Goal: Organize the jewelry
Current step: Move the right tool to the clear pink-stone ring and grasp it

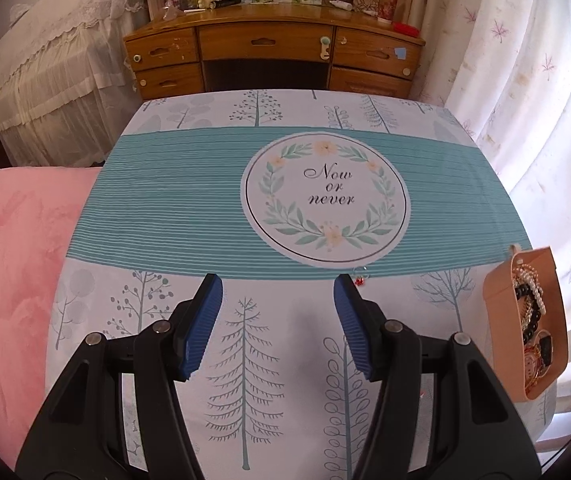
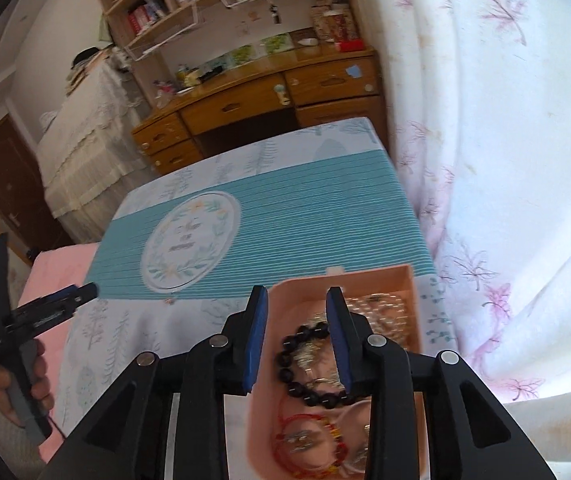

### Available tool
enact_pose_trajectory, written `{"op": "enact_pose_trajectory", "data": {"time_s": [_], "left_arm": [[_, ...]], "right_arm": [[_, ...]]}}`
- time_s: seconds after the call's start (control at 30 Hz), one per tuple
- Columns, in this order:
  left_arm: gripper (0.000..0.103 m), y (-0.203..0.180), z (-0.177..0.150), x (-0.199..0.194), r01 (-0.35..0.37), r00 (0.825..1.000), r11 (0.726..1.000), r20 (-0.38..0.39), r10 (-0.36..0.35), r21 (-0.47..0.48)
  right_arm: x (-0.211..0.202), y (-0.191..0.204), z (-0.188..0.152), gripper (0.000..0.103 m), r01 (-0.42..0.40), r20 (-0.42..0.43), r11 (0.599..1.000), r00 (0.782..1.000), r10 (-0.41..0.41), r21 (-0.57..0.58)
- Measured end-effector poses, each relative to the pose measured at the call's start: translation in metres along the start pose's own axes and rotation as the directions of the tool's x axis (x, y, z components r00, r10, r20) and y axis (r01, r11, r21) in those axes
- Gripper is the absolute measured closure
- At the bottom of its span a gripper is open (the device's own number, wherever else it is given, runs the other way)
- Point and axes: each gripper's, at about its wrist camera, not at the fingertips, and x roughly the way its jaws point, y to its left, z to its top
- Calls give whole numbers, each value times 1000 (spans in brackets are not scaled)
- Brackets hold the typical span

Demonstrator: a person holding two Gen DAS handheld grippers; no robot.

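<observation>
Cloth printed with trees and a teal band covered the desk [image 1: 189, 200], with a wooden dresser [image 1: 273, 46] and pale curtains [image 2: 485, 120] behind it. Near the desk's right edge sat a peach jewelry box [image 2: 365, 280] holding a black bead bracelet [image 2: 309, 364] and a red bracelet [image 2: 309, 432]. Above the box hung the right gripper [image 2: 297, 340], jaws parted and empty. Left gripper [image 1: 277, 320] was wide open, empty, with a small red charm [image 1: 359, 278] just beyond its right finger.
</observation>
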Motion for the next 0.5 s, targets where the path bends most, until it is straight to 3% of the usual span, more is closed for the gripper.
{"op": "enact_pose_trajectory", "data": {"time_s": [0.27,0.5], "left_arm": [[48,-4,-30,5,48,998,998,-41,-46,49],[48,1,-61,4,79,995,997,-63,-77,19]], "right_arm": [[4,92,-37,73,-166,-87,969,985,152,-185],[42,146,-89,73,-274,-257,939,941,218,-207]]}}
